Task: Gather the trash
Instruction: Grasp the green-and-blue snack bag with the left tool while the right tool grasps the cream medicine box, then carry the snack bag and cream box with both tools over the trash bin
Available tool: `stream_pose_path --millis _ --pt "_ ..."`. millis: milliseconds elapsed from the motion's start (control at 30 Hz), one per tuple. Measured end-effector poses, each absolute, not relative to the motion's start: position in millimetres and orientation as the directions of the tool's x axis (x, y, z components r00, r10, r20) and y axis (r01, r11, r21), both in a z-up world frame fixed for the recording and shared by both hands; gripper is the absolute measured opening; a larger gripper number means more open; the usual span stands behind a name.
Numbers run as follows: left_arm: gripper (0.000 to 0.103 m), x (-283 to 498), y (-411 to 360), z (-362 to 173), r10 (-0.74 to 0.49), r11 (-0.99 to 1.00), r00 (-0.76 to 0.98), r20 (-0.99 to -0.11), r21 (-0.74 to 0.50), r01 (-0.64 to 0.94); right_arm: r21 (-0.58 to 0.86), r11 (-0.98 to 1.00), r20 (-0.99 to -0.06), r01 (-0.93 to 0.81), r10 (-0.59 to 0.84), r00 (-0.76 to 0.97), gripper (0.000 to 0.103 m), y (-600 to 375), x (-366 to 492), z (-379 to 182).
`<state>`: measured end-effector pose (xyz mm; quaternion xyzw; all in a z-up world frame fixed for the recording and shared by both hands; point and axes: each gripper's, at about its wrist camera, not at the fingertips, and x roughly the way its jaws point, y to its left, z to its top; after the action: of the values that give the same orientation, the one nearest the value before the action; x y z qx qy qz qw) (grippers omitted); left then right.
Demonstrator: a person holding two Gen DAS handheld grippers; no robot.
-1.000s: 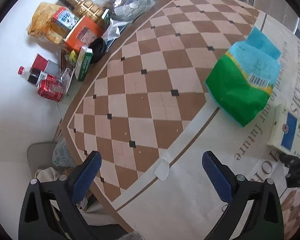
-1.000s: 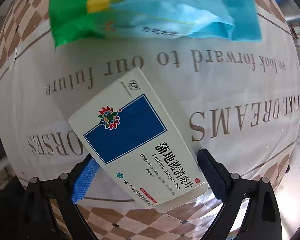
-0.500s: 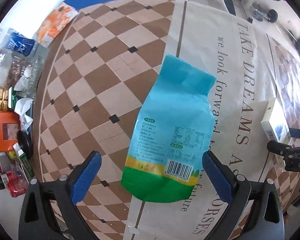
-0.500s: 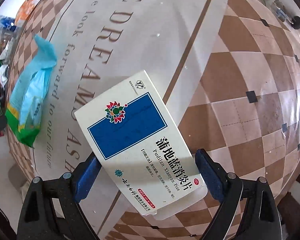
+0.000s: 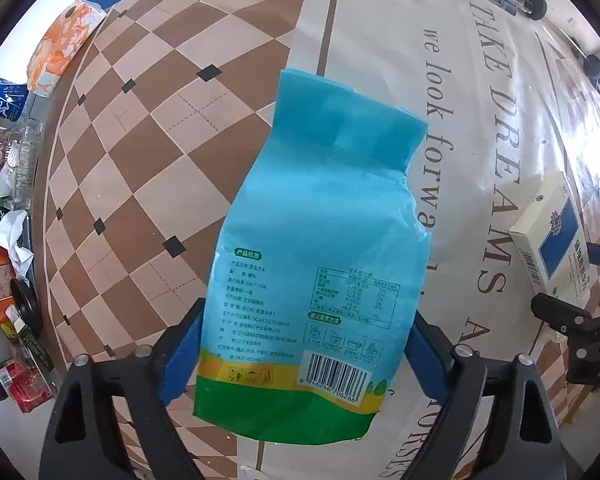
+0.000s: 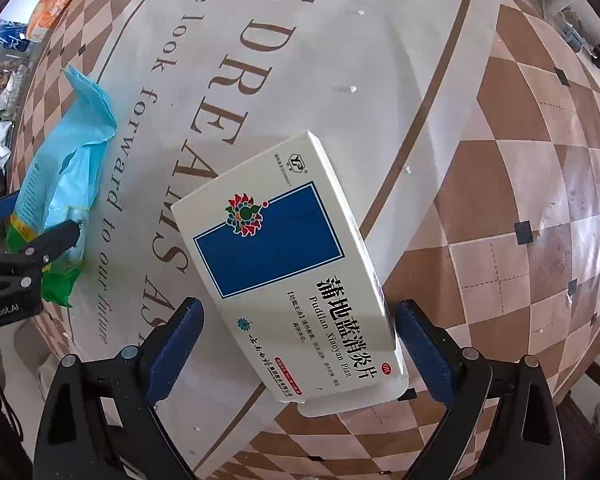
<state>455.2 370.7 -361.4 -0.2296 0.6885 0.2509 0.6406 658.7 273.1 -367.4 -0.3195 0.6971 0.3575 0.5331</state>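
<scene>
Left gripper [image 5: 304, 354] has its blue pads on either side of the blue-and-green bag [image 5: 320, 264], jaws spread wide and pressed to both edges of its lower end; whether they truly pinch it, I cannot tell. The bag lies flat on the tablecloth [image 5: 380, 40], open top pointing to 12 o'clock. At 3 o'clock, the white medicine box [image 5: 552, 240]. Over to the right gripper [image 6: 298, 344]: jaws wide apart, the box [image 6: 292, 268] lying between them, right pad just beside its edge, left pad clear. Bag [image 6: 64, 200] at 9 o'clock there. Clutter pile [image 5: 8, 240] off the table at 9 o'clock
</scene>
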Motion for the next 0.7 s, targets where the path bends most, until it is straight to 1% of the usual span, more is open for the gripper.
stream_pose_path --millis 33,67,133,200,300,567,667,700 --pt "0.085 452.5 368.3 -358.4 -0.003 0.755 -0.055 -0.998 0.034 -0.655 0.148 0.533 -0.975 -0.833 -0.062 -0.213 0.097 274.0 656.2 -364.2" --pt "0.085 450.0 365.8 -356.0 -0.01 0.734 -0.041 -0.999 0.02 -0.678 0.128 0.518 -0.981 -0.846 -0.06 -0.185 0.093 280.2 636.0 -358.4" --pt "0.084 443.9 357.5 -351.4 -0.007 0.701 -0.021 -1.0 0.01 -0.713 0.101 0.505 -0.991 -0.857 -0.03 -0.134 0.084 278.8 635.4 -348.6" --pt "0.084 436.3 344.6 -347.4 -0.008 0.671 -0.007 -1.0 0.0 -0.741 0.13 0.526 -0.987 -0.84 -0.009 -0.159 0.084 277.1 637.2 -344.9" --pt "0.084 425.7 322.3 -336.6 0.026 0.636 0.015 -1.0 0.006 -0.772 0.141 0.534 -0.988 -0.834 0.019 -0.155 0.084 267.7 630.1 -338.3" --pt "0.084 383.4 244.0 -288.8 0.159 0.553 0.051 -0.986 0.046 -0.832 0.161 0.545 -0.987 -0.823 0.1 -0.127 0.083 231.5 608.0 -300.3" --pt "0.084 354.6 224.2 -269.2 0.195 0.526 0.071 -0.978 0.043 -0.849 0.184 0.557 -0.982 -0.809 0.129 -0.135 0.083 206.9 595.1 -285.4" --pt "0.084 342.6 228.2 -269.1 0.2 0.517 0.075 -0.977 0.04 -0.855 0.196 0.56 -0.98 -0.805 0.141 -0.14 0.083 196.6 588.3 -282.4"
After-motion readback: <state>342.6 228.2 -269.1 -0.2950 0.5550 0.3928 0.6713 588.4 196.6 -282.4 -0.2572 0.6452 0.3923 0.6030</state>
